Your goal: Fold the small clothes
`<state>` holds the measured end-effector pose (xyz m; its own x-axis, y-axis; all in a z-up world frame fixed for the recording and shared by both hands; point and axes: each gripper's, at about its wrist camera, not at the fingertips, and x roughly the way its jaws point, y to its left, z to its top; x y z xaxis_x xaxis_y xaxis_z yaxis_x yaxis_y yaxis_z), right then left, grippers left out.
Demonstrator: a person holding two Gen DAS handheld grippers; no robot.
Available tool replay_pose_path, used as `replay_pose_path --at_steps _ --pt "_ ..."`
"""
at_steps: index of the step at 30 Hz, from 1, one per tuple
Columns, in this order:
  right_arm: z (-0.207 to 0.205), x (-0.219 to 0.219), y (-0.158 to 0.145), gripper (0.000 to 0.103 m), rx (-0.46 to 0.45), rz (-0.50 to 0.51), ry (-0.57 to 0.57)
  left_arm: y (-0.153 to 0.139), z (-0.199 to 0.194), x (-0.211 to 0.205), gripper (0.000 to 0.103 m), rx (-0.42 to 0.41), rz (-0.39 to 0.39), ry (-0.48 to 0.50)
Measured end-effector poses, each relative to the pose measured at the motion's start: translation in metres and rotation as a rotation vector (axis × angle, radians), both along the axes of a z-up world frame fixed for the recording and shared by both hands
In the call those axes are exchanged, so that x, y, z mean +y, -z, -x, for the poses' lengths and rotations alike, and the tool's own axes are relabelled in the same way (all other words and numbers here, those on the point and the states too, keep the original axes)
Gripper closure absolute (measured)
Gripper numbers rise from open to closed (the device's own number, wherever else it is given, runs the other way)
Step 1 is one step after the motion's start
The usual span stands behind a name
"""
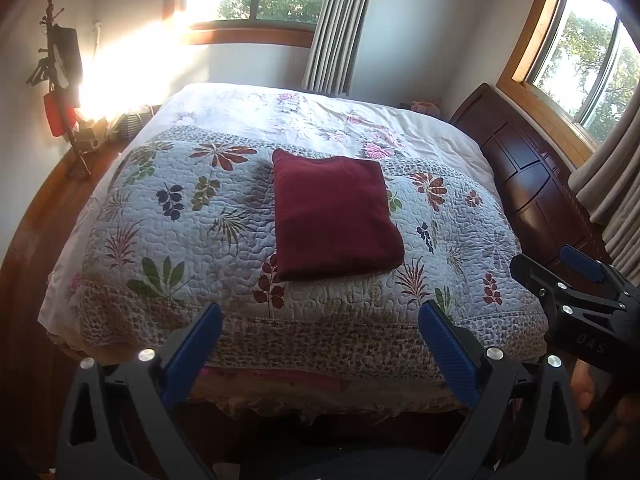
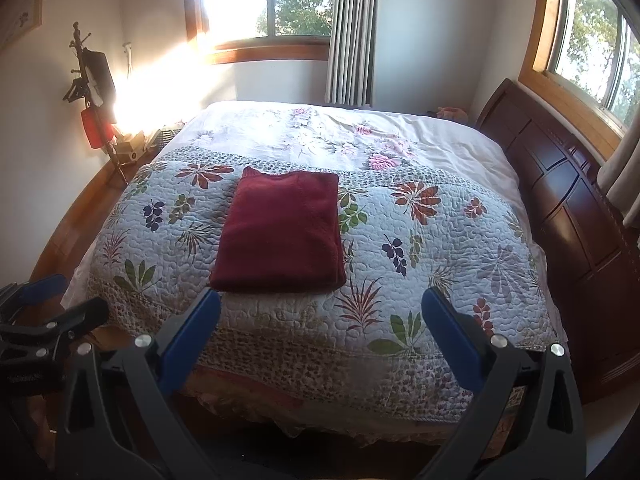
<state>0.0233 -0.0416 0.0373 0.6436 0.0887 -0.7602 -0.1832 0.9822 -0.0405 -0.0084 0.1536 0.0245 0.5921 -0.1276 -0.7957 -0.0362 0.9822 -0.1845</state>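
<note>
Sunny bedroom walls and two wood-framed windows [image 2: 264, 0] stand behind the big bed with the flowery quilted cover [image 2: 440, 240]. On the quilt, nearer the bed's front edge than its far edge, lies the dark red folded cloth [image 1: 334, 216], flat and neat. Your left gripper [image 1: 320, 340] and right gripper [image 2: 320, 332] hang off the front edge, jaws wide, holding nothing. This fold looks done, so next you likely need another small piece.
</note>
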Motion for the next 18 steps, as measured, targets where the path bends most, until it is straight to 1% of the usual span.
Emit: replay_pose_path --at_steps 18 --pt "-0.0014 -0.0008 -0.0004 0.003 0.000 -0.003 -0.003 -0.0063 -0.0036 -0.0027 0.004 -0.012 -0.014 -0.001"
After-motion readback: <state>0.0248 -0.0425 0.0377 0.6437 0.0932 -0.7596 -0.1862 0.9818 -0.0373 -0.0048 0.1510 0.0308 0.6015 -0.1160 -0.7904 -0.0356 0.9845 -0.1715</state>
